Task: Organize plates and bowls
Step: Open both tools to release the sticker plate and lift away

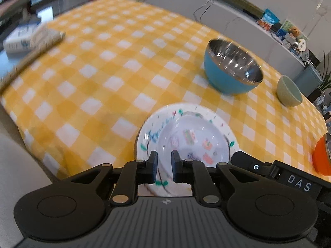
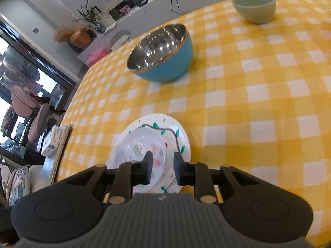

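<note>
The plates [image 1: 186, 136] lay stacked near the tabletop's near edge, a clear one on a painted one; both grippers hung over them, the left gripper [image 1: 164, 166] and right gripper [image 2: 161, 168] each narrowly parted, pads off the rims, holding nothing. The blue bowl [image 2: 163, 55] stood beyond, towards the middle; the green bowl [image 2: 255, 6] near the far edge, likelier the right hand's reach.

The table [image 1: 107, 66], covered in a yellow-and-white checked cloth, carried a blue steel-lined bowl [image 1: 232, 70], a pale green bowl [image 1: 288, 93], an orange bowl [image 1: 322, 155], a decorated plate [image 1: 149, 136], and a white box [image 1: 24, 37] at its edge.
</note>
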The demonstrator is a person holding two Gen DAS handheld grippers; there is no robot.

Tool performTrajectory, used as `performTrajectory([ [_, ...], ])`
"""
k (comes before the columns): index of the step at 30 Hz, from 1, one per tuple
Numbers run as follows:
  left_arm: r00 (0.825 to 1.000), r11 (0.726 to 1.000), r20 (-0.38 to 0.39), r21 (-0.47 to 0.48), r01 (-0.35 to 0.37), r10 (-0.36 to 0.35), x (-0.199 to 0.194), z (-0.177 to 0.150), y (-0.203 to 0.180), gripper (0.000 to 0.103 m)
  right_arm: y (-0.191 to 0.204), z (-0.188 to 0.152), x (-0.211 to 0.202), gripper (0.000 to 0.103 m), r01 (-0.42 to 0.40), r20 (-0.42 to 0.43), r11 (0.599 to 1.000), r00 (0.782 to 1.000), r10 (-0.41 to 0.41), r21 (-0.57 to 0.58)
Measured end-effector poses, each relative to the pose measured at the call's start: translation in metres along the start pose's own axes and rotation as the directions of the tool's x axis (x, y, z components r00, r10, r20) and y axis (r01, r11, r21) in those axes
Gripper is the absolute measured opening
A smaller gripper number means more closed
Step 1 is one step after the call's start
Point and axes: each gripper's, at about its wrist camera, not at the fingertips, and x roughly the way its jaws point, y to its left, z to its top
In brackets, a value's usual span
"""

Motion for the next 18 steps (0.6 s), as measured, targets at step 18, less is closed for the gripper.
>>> performTrajectory([
  [18,0.988,0.943,0.147,0.331,0.004,-0.055,-0.010,0.061,-0.069,0.037,-0.006,0.046,-0.026,0.040,0.121,0.245,0.992,0.963,-0.108,-0.036],
])
